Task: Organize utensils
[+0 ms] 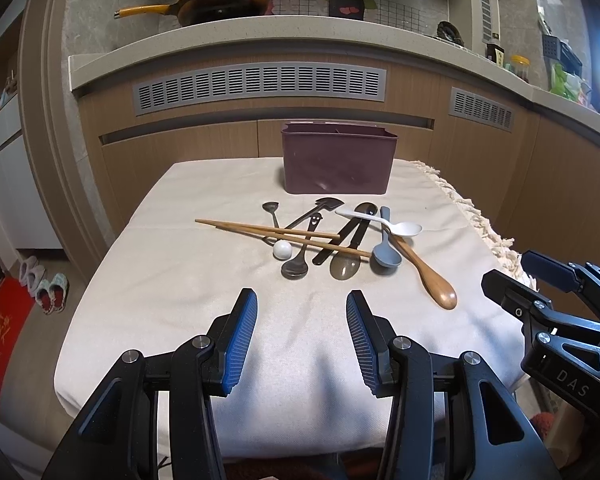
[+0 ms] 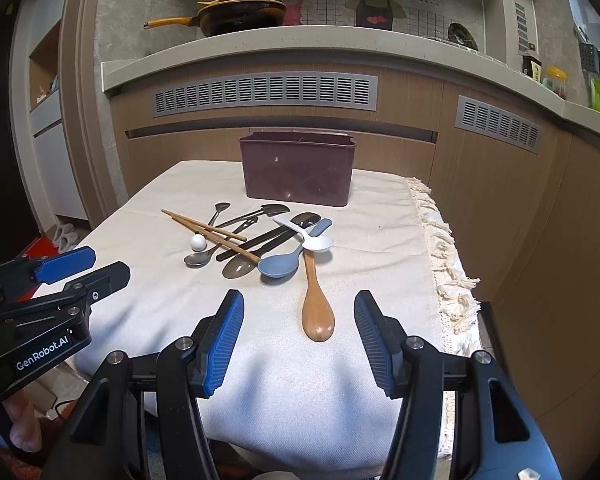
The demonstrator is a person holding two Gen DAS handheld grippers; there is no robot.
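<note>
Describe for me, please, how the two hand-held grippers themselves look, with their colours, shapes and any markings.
Both are alike: black angular linkage frames with silver pivot pins, ending in two fingers faced with ribbed blue pads. The left hand-held gripper carries white lettering "GenRobot.AI" on its side, seen from the right wrist. The right hand-held gripper shows "DAS" on its body in the left wrist view. No cables or sleeves are visible.

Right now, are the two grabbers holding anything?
Left gripper: open, holding nothing.
Right gripper: open, holding nothing.

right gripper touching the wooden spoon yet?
Apart. The right wrist view shows the right gripper open, with bare cloth between each blue pad and the wooden spoon, whose bowl lies just ahead between the fingers.
</note>
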